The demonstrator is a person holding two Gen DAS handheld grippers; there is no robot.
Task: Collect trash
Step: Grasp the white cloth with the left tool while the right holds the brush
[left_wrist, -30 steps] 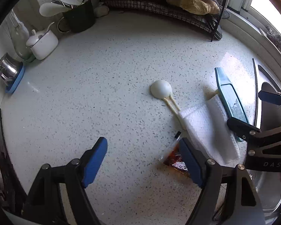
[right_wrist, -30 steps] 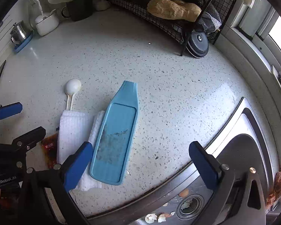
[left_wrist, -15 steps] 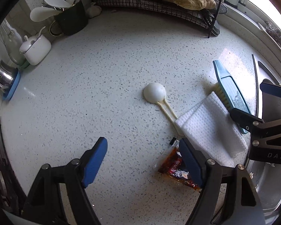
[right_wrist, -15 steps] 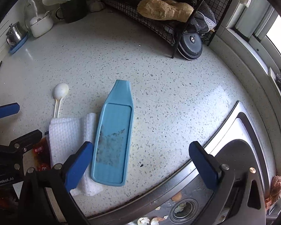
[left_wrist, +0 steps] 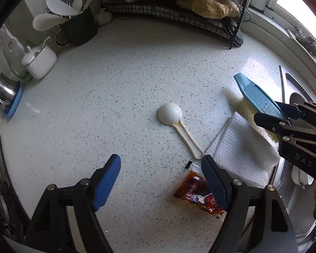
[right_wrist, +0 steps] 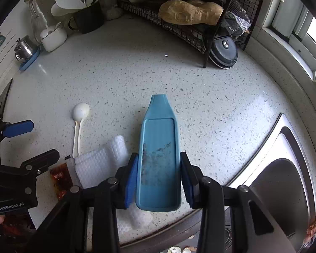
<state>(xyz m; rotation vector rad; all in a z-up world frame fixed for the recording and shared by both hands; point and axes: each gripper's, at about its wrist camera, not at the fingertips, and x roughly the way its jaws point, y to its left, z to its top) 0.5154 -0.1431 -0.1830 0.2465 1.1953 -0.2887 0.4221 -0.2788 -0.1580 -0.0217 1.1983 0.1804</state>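
**Tabletop layout around the scrub brush**

In the right wrist view the scrub brush [right_wrist: 159, 147] lies at the centre of the tabletop [right_wrist: 126, 73], its near end over the folded cloth [right_wrist: 101, 162]. The spoon [right_wrist: 79, 124] lies at 9 o'clock from the brush, its handle end touching the cloth. The sauce packet [right_wrist: 61, 179] lies just beside the cloth at 8 o'clock. The wire rack [right_wrist: 189, 31] stands at 12 o'clock, the utensil holder [right_wrist: 88, 19] at 11 o'clock, the sink [right_wrist: 284, 179] at 4 o'clock.
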